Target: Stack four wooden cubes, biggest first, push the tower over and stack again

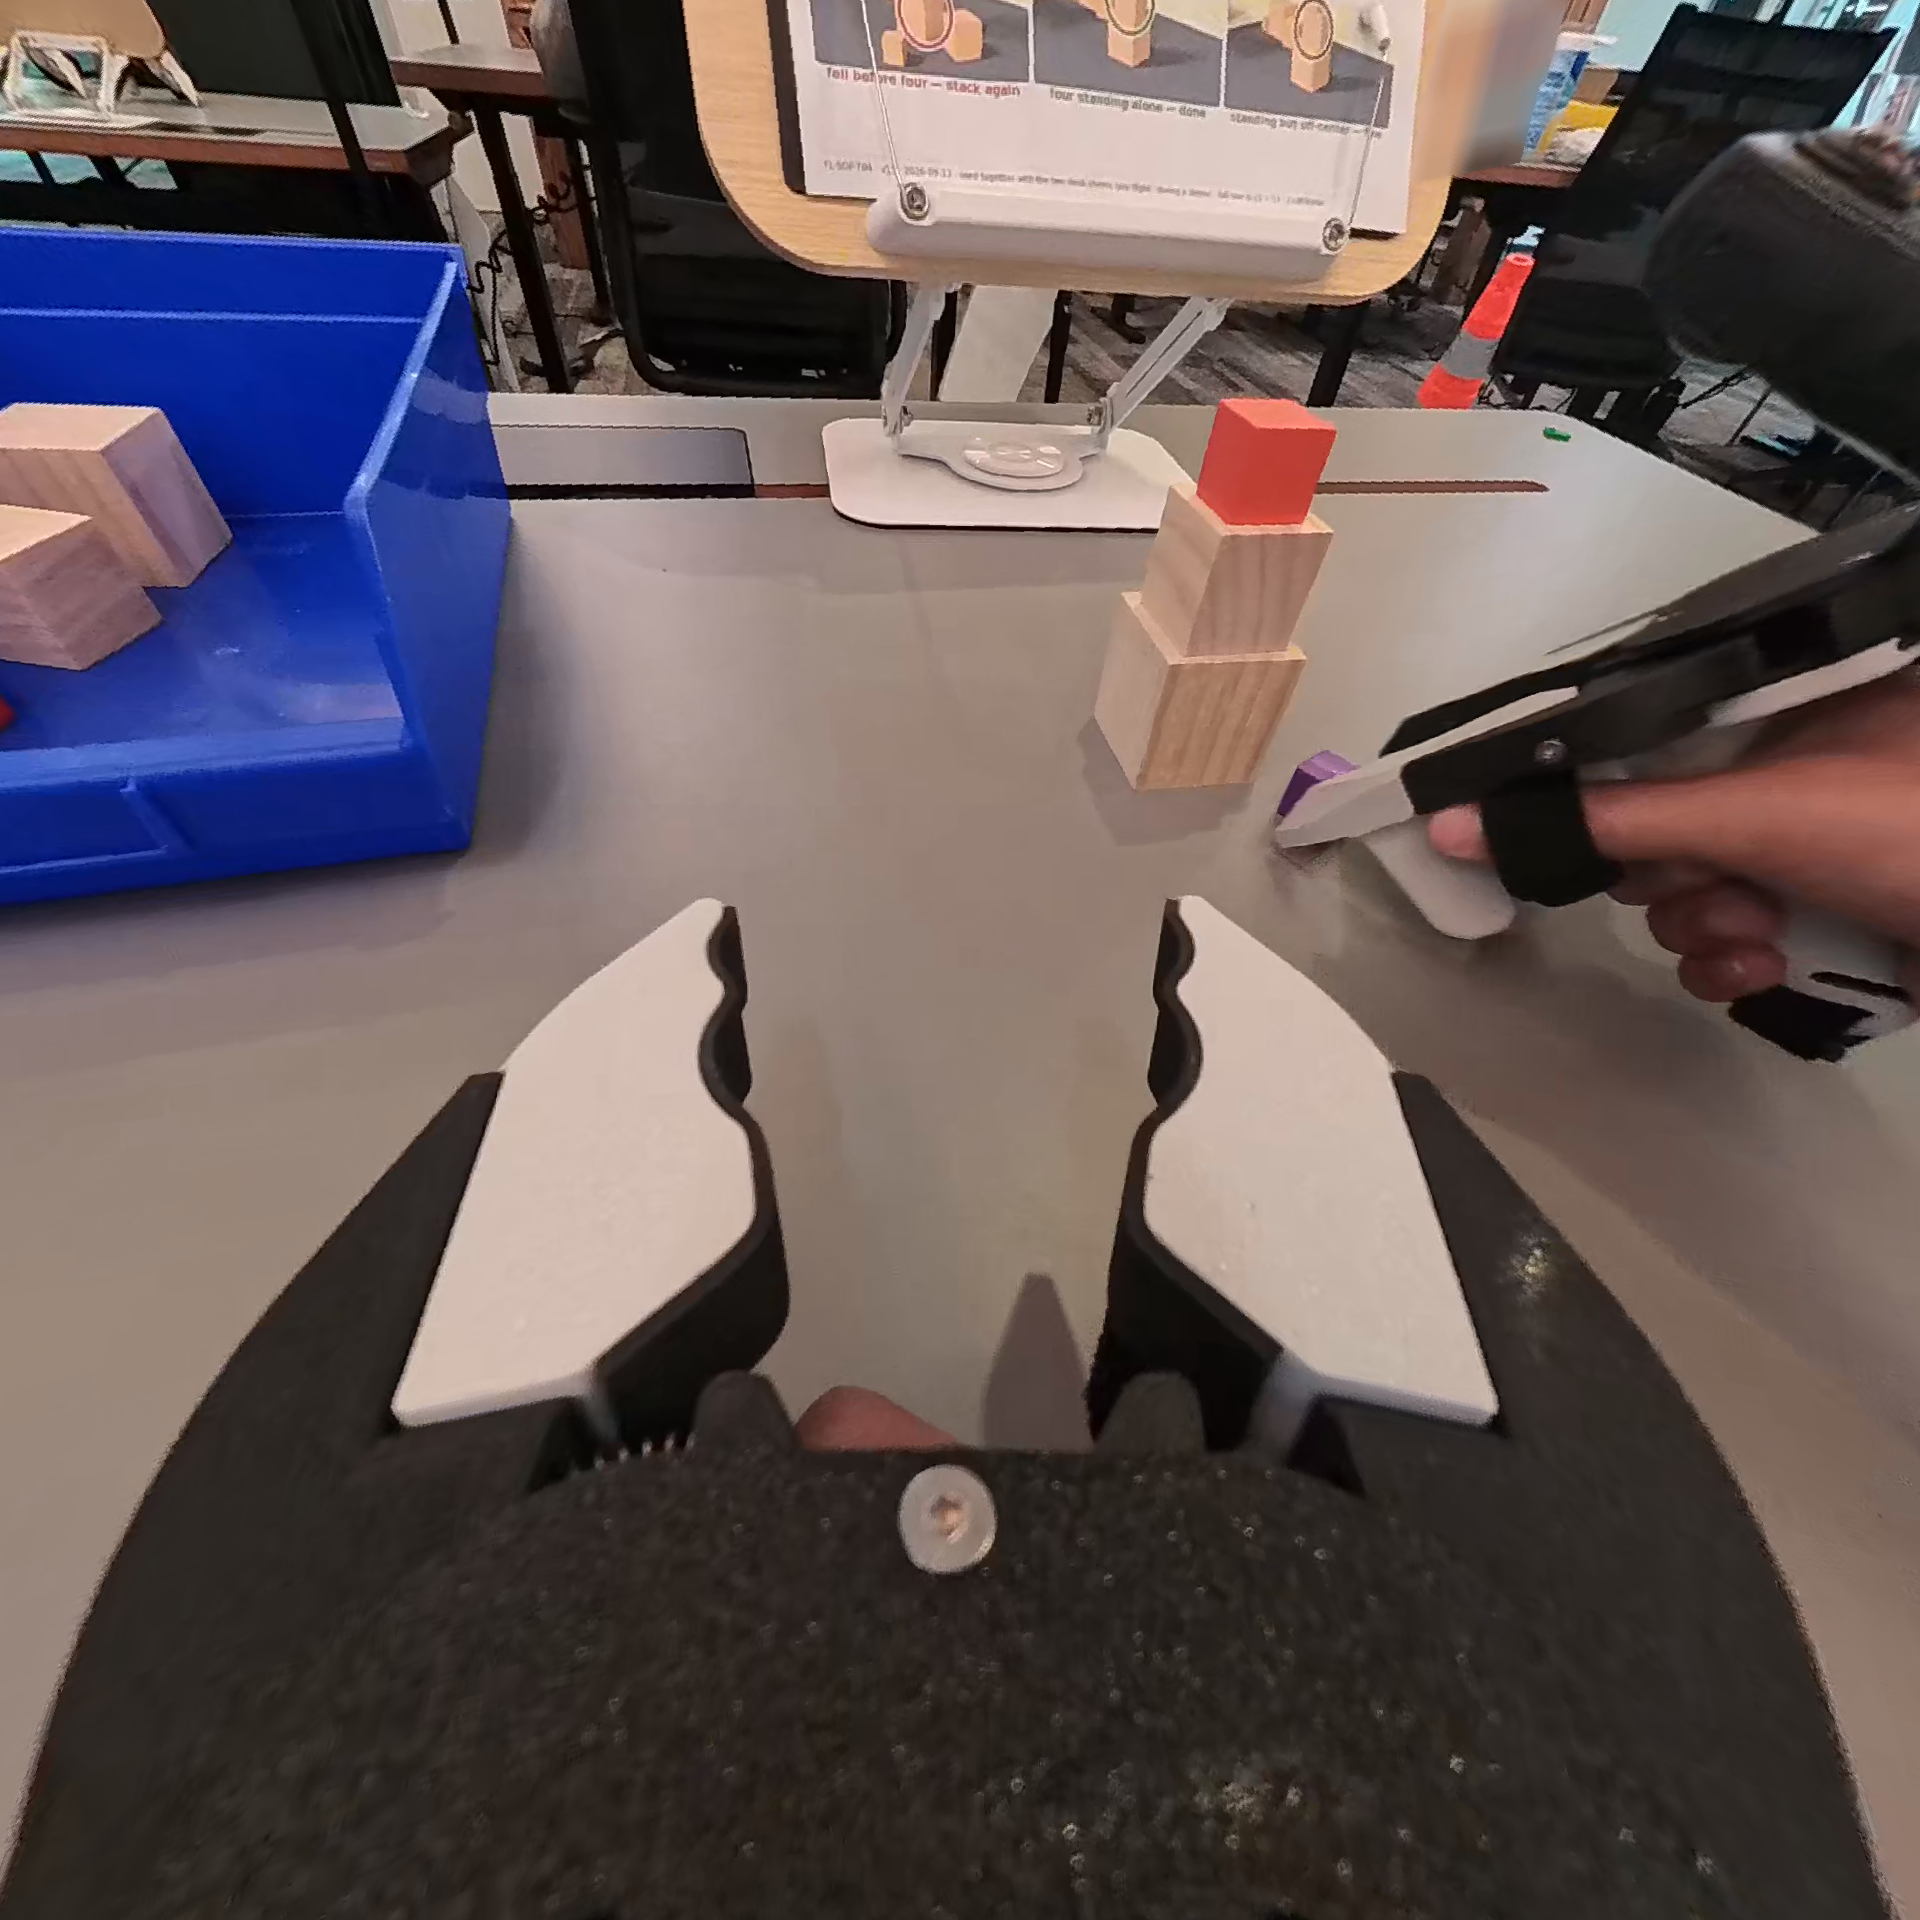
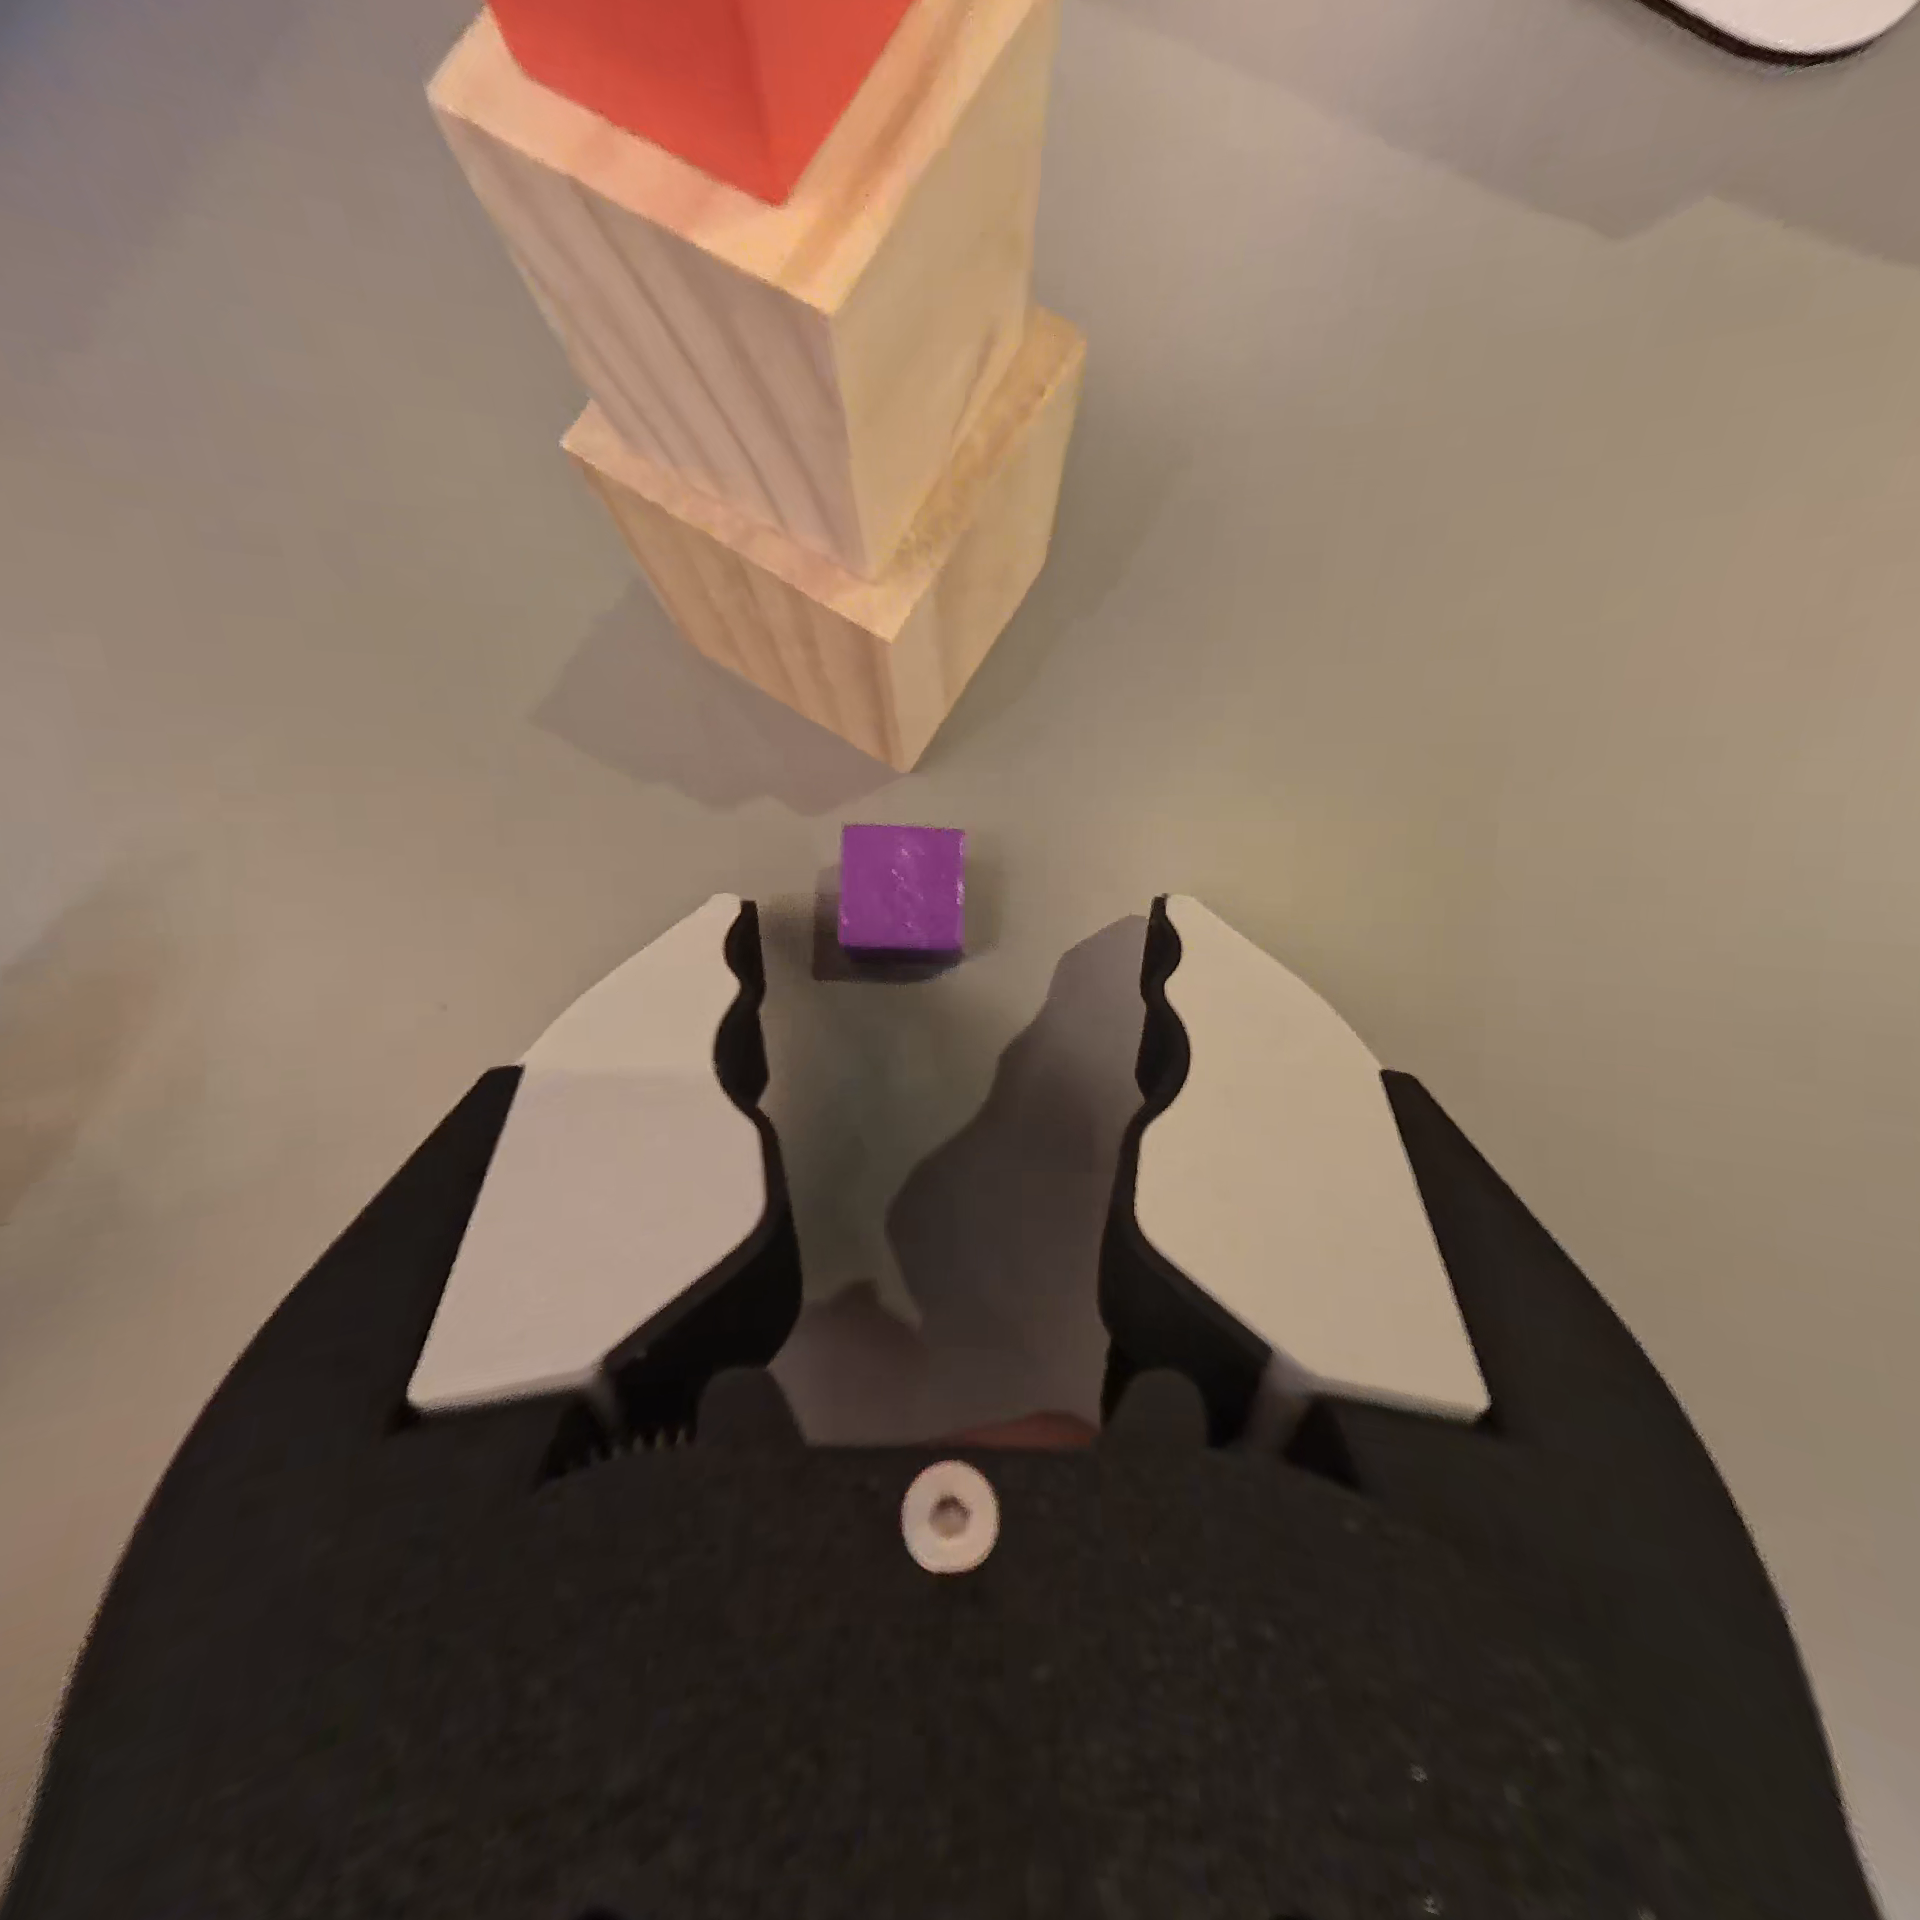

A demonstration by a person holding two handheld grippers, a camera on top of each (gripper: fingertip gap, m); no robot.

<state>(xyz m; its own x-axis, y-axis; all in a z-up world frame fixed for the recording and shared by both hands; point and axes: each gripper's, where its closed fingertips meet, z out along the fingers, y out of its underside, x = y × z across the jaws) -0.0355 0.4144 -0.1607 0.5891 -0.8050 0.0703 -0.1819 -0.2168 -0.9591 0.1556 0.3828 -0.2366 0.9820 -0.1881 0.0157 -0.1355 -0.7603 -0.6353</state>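
Note:
A tower of three cubes stands on the grey table: a large wooden cube (image 1: 1195,707) at the bottom, a smaller wooden cube (image 1: 1236,582) on it, a red cube (image 1: 1262,462) on top. The tower also shows in the right wrist view (image 2: 831,644). A small purple cube (image 2: 902,888) lies on the table in front of the tower, also in the left wrist view (image 1: 1314,777). My right gripper (image 2: 951,914) is open, its tips just short of the purple cube on either side; it also shows in the left wrist view (image 1: 1340,831). My left gripper (image 1: 951,914) is open and empty over bare table.
A blue bin (image 1: 312,623) at the left holds two wooden blocks (image 1: 94,540). A white stand (image 1: 997,468) with an instruction board stands at the back of the table. A hand (image 1: 1714,873) holds the right gripper.

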